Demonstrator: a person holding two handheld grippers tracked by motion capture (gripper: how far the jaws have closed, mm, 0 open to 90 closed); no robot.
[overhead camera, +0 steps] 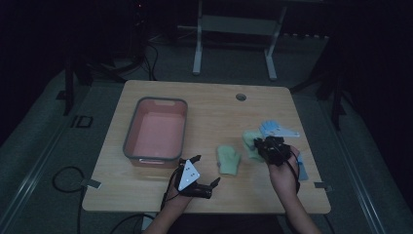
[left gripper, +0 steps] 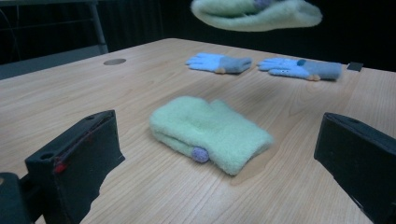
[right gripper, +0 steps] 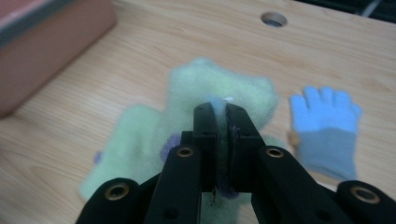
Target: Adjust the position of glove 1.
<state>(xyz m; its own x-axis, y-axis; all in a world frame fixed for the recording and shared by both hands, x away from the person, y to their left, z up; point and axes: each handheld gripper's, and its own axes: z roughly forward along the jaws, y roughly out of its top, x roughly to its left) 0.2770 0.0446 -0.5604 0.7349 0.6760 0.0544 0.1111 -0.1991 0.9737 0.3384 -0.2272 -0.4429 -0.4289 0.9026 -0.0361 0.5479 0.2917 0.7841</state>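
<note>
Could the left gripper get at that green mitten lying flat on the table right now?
Probably yes: the left gripper has its jaws wide open, facing the green mitten, with bare table between them. The right gripper holds the other mitten clear above.

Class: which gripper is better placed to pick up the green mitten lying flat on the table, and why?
Left. The left gripper is open, and the green mitten lies on the table straight ahead between its jaws. The right gripper is shut on another green mitten, lifted off the table.
</note>
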